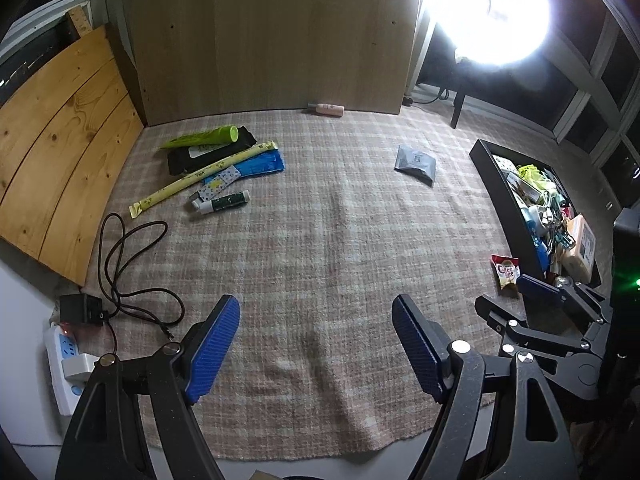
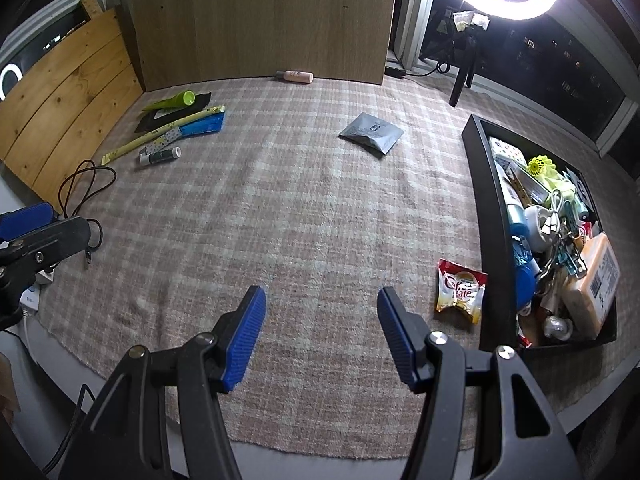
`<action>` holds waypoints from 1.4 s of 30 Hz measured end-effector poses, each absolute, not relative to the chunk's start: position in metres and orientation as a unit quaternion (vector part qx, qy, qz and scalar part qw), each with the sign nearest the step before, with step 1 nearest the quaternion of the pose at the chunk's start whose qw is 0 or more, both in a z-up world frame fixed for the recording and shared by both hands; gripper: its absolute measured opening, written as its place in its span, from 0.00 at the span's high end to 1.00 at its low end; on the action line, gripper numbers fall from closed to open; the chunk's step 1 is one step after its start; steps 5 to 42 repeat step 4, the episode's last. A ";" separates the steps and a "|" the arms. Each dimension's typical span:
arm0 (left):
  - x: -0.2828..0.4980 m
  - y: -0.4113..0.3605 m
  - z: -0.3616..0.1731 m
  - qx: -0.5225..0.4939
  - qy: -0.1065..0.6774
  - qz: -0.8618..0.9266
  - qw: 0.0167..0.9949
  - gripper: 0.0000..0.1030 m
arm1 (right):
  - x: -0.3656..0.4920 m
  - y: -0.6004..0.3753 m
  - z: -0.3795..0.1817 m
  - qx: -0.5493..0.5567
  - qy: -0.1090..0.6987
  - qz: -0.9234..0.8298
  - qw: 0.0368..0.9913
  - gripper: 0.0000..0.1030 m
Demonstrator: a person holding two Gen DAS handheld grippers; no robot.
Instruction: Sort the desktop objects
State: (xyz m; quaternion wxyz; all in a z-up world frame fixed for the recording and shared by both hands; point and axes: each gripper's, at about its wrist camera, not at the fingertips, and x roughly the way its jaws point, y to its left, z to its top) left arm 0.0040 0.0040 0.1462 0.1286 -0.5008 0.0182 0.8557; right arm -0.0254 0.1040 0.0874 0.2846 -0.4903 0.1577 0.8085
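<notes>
Both claws hover over a plaid cloth (image 2: 304, 200) spread on the worktop, pointing steeply down with nothing between their blue pads. The left claw (image 1: 316, 344) stands wide apart and empty; the right claw (image 2: 320, 336) is also parted and empty, a little less wide. The things to sort lie scattered. At the far left is a small heap: a green tube (image 1: 204, 138) lying on a black packet (image 1: 208, 154), its cap end toward the right, and a long yellow stick sachet (image 1: 200, 178) running diagonally from near left to far right across a blue packet (image 1: 260, 164). Just in front of the heap a small green-and-white tube (image 1: 224, 202) lies on its side, its long axis nearly left to right. Against the far wooden board (image 1: 272, 32) a pink bottle (image 1: 328, 109) lies flat, its axis along the board, the darker cap end to the left. A grey foil pouch (image 2: 372, 132) rests flat near the middle right, one corner toward the claws. A red coffee creamer sachet (image 2: 460, 290) lies just beside the near left wall of a black tray (image 2: 486, 240), its red top pointing away. The tray, long axis running away from the claws, is crowded with mixed items. A dark cable (image 1: 132, 264) loops at the cloth's left edge near a power strip (image 1: 64, 364).
</notes>
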 end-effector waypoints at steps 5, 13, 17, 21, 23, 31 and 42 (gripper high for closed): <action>0.003 0.005 0.143 -0.505 0.014 0.854 0.123 0.25 | -0.025 0.107 0.082 -0.495 0.158 0.807 0.282 0.44; 0.003 0.005 0.143 -0.505 0.014 0.854 0.123 0.25 | -0.025 0.107 0.082 -0.495 0.158 0.807 0.282 0.44; 0.003 0.005 0.143 -0.505 0.014 0.854 0.123 0.25 | -0.025 0.107 0.082 -0.495 0.158 0.807 0.282 0.44; 0.003 0.005 0.143 -0.505 0.014 0.854 0.123 0.25 | -0.025 0.107 0.082 -0.495 0.158 0.807 0.282 0.44; 0.003 0.005 0.143 -0.505 0.014 0.854 0.123 0.25 | -0.025 0.107 0.082 -0.495 0.158 0.807 0.282 0.44; 0.003 0.005 0.143 -0.505 0.014 0.854 0.123 0.25 | -0.025 0.107 0.082 -0.495 0.158 0.807 0.282 0.44; 0.003 0.005 0.143 -0.505 0.014 0.854 0.123 0.25 | -0.025 0.107 0.082 -0.495 0.158 0.807 0.282 0.44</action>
